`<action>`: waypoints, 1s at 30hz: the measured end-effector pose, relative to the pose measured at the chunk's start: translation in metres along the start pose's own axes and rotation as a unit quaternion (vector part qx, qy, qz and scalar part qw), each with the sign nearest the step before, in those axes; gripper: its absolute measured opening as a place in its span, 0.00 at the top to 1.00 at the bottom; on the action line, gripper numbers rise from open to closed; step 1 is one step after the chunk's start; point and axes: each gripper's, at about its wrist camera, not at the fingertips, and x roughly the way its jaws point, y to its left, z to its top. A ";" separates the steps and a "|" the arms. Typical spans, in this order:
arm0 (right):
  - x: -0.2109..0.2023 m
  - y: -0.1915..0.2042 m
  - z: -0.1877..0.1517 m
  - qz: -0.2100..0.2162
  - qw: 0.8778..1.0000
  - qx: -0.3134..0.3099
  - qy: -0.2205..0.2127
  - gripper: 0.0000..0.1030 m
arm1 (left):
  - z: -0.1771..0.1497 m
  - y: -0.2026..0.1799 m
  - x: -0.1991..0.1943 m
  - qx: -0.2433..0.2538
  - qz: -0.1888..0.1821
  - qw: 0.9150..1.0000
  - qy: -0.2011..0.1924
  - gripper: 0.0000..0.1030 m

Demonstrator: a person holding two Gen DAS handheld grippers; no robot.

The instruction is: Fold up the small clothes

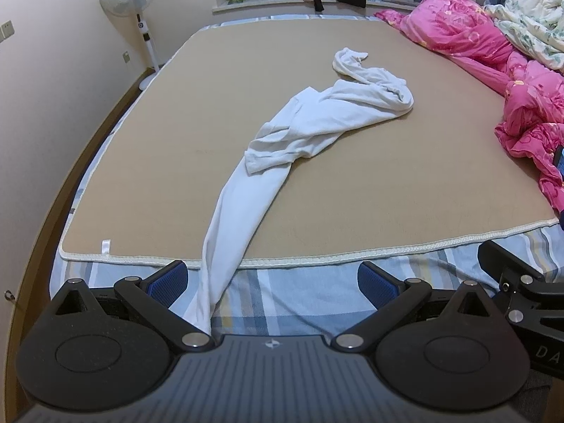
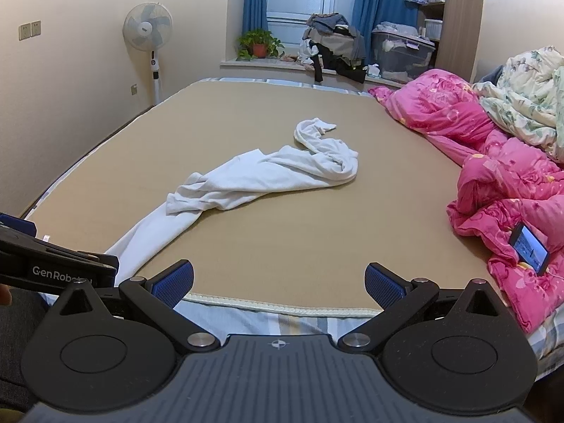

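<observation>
Left wrist view: the left gripper (image 1: 272,283) hovered at the near edge of the bed, its blue-padded fingers (image 1: 169,283) spread wide and holding nothing. The white garment (image 1: 310,125) lay crumpled on the tan mat (image 1: 387,183), one long end trailing over the mat's near edge onto the striped sheet (image 1: 282,292), between the fingers. Right wrist view: the right gripper (image 2: 280,283) was likewise spread and empty, the white garment (image 2: 268,172) well ahead, a pink quilt (image 2: 493,183) to its right.
</observation>
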 end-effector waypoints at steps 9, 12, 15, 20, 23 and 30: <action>0.026 -0.013 0.010 -0.005 1.000 0.018 0.001 0.01 | 0.016 0.038 0.041 -0.043 0.007 0.998 0.040 0.01; 0.057 -0.029 0.030 -0.021 0.999 0.039 -0.002 0.01 | 0.027 0.059 0.059 -0.065 0.028 0.996 0.050 0.01; 0.102 -0.044 0.061 -0.020 0.998 0.057 -0.008 0.01 | 0.037 0.081 0.078 -0.087 0.045 0.993 0.063 0.00; 0.217 -0.044 0.122 0.002 0.998 0.058 0.016 0.01 | 0.046 0.108 0.110 -0.102 0.066 0.988 0.094 0.00; 0.294 -0.040 0.161 -0.004 0.998 0.062 0.028 0.01 | 0.046 0.118 0.127 -0.104 0.079 0.985 0.110 0.00; 0.440 -0.039 0.208 -0.031 0.992 0.078 0.091 0.01 | 0.051 0.134 0.176 -0.114 0.101 0.975 0.162 0.00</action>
